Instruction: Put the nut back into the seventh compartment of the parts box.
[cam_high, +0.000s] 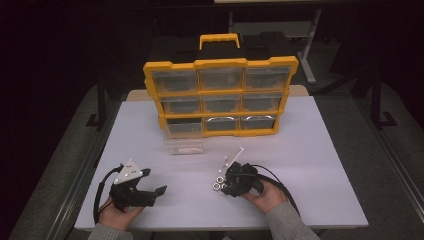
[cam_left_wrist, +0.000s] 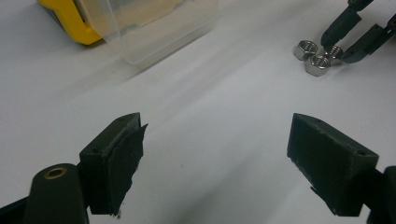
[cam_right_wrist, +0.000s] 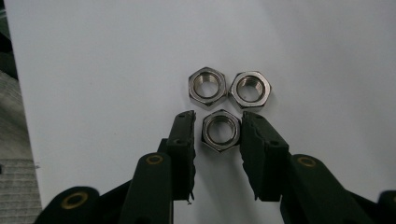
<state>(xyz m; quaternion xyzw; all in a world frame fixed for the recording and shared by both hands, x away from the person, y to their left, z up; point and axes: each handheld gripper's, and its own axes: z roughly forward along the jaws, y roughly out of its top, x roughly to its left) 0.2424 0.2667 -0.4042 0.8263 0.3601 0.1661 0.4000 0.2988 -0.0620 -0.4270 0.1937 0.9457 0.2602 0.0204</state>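
A dim room surrounds a white table (cam_high: 310, 150), at the back of which stands a yellow parts organizer (cam_high: 220, 97) with rows of clear drawers; one clear drawer (cam_high: 184, 145) sits pulled out on the table just in front of its lower left corner. Near the front edge, three steel hex nuts (cam_right_wrist: 229, 107) lie flat in a tight cluster, touching or nearly touching one another. The right gripper (cam_right_wrist: 218, 128) is lowered over them with its jaws narrowed around the nearest nut (cam_right_wrist: 221, 130), one pad at each side; the right pad looks to be on the nut while a sliver of gap shows at the left, so the grip does not seem fully closed. The left gripper (cam_left_wrist: 215, 154) hovers over bare table with its jaws spread wide and nothing between them.

The nut should handle as a small, hard, rigid piece, dense for its size, with smooth plated faces that may slip or spin out under a skewed pinch. The sound hold is across two opposite flats, pads square to them, kept clear of the two neighbours just beyond the jaw tips so they are not dragged along
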